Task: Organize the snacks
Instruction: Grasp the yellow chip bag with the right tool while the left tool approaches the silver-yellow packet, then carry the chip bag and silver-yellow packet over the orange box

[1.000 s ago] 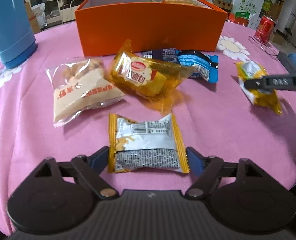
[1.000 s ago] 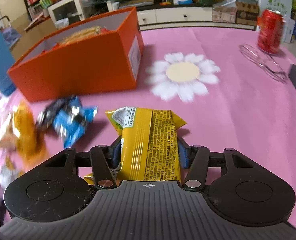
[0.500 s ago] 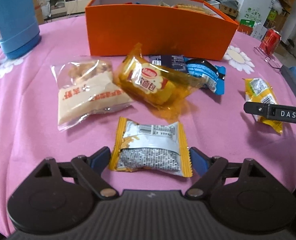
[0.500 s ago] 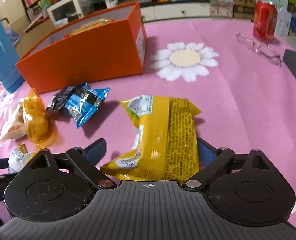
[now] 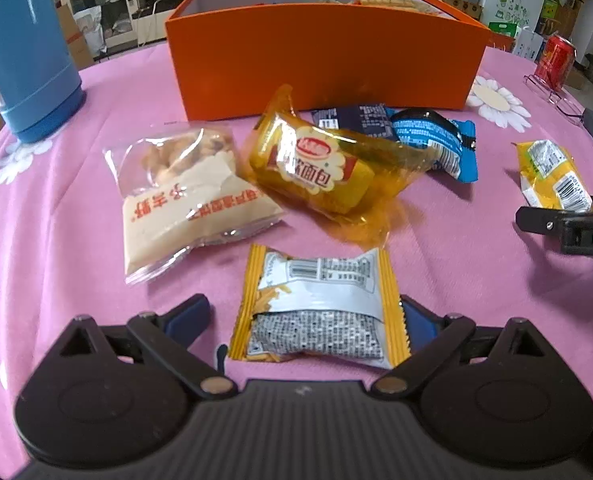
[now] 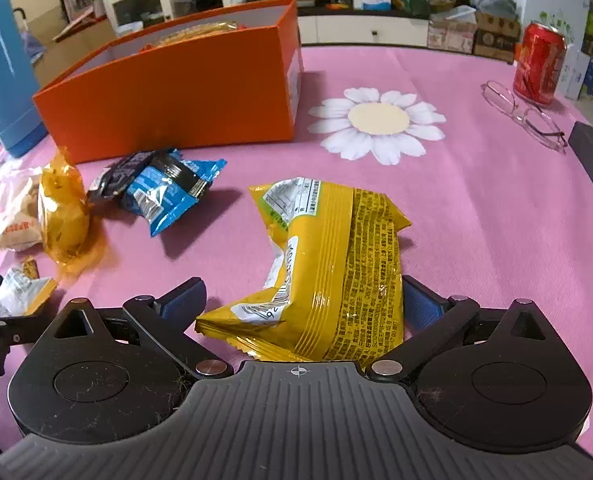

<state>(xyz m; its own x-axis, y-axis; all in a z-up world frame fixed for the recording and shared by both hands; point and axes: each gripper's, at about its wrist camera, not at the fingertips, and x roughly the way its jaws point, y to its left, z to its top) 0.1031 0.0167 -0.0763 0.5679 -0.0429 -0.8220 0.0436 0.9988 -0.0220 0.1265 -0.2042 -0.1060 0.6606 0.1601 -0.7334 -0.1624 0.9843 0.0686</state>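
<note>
A white-and-yellow snack packet (image 5: 320, 308) lies flat on the pink tablecloth between the jaws of my left gripper (image 5: 302, 312). Those jaws are opening: the left pad stands clear of the packet and the right pad sits at its edge without pressing. A crumpled yellow packet (image 6: 336, 264) rests on the cloth between the jaws of my right gripper (image 6: 302, 298), which are also opening and do not pinch it. The orange box (image 5: 324, 60) stands behind, with snacks inside. In the left wrist view the yellow packet (image 5: 552, 176) lies at the far right.
Loose on the cloth in front of the box lie a clear bag of pastries (image 5: 184, 200), an orange bread packet (image 5: 320, 172) and a blue packet (image 5: 436, 140). A blue flask (image 5: 20, 52) stands far left. A red can (image 6: 540, 64) and glasses (image 6: 528, 116) sit far right.
Both grippers' jaws have spread apart. The right one had the yellow packet pinched and has let it go onto the cloth. The left pads have drawn away from the white-and-yellow packet.
</note>
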